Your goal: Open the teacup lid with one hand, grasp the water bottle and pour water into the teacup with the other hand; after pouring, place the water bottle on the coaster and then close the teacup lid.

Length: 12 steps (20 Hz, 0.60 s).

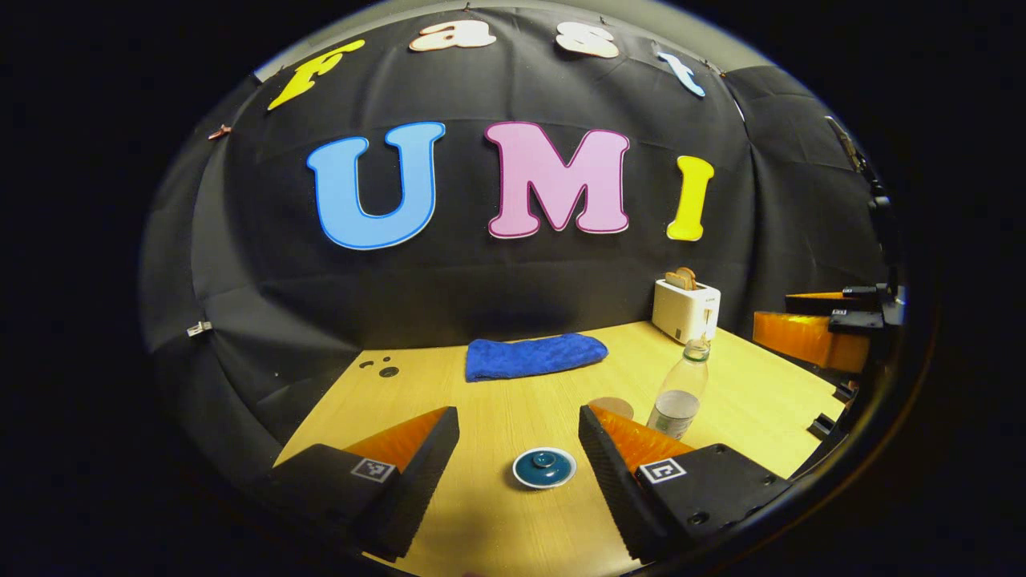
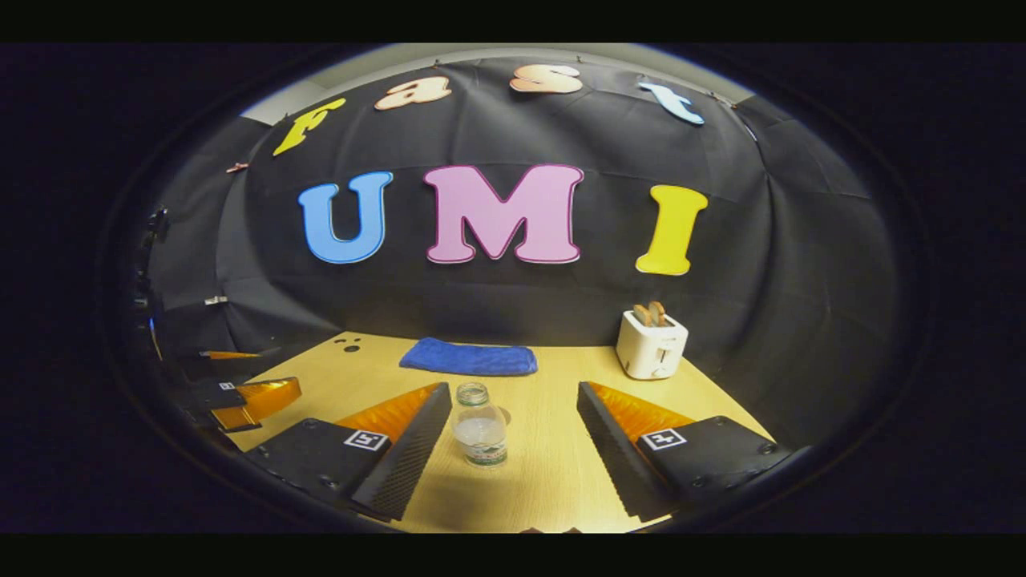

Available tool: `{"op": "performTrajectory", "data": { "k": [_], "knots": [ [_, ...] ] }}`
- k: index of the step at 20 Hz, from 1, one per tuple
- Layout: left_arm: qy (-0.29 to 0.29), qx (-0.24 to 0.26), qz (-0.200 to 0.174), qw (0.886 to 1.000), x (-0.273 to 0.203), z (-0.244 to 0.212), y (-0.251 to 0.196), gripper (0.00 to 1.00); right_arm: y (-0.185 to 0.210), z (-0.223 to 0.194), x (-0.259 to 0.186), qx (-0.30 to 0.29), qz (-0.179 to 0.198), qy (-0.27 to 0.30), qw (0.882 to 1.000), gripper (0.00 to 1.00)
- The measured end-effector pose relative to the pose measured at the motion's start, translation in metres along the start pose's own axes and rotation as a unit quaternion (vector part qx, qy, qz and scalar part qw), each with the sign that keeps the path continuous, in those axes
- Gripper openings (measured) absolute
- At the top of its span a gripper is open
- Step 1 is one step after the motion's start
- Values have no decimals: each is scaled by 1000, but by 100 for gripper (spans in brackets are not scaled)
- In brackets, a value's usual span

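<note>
**Lidded teacup waiting between parted fingers**

The teacup [image 1: 544, 468] sat on the table [image 1: 497, 529] with its lid [image 1: 543, 460] on, and it served as the reference for everything else. It looked like glazed ceramic, so likely hard, slick and breakable; the small knob on top seemed the natural place to pinch (a light lift, probably). The left gripper [image 1: 519, 461] hovered with its fingers spread wide, the teacup between them but touching neither.

Behind and to the right of the teacup stood the water bottle [image 1: 678, 390], clear, uncapped, partly filled, so probably light and squashy; its middle seemed the safest hold. A round coaster [image 1: 611, 406] lay just beside it. In the right gripper view the right gripper [image 2: 513, 441] was also spread, the bottle near its left finger, not touched.

Farther behind the teacup lay a blue cloth [image 1: 533, 356] and a toaster [image 1: 685, 310].
</note>
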<state>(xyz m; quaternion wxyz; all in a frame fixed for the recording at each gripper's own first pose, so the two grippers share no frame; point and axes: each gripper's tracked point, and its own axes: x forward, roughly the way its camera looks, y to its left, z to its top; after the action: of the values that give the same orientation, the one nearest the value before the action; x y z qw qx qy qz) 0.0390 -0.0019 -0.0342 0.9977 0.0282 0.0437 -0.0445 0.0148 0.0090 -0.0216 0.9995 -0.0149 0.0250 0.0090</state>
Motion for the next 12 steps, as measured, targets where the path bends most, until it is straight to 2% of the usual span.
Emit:
{"op": "performTrajectory", "data": {
  "k": [6, 7, 8, 9, 12],
  "knots": [
    [21, 3, -5, 1000, 15, -22, 0, 95, 9, -11, 2, 3, 9, 15, 1000, 98],
    [23, 1, -5, 1000, 17, -24, -1, 99, 11, -11, 1, 2, 10, 15, 1000, 98],
    [25, 0, -6, 1000, 18, -27, -1, 99, 12, -11, 1, 1, 13, 15, 1000, 98],
    [27, 0, -7, 1000, 20, -29, -2, 94, 14, -12, 2, 0, 15, 15, 1000, 98],
    [36, 5, -13, 999, 29, -40, -6, 95, 19, -16, 3, -1, 24, 20, 1000, 98]
  ]
}}
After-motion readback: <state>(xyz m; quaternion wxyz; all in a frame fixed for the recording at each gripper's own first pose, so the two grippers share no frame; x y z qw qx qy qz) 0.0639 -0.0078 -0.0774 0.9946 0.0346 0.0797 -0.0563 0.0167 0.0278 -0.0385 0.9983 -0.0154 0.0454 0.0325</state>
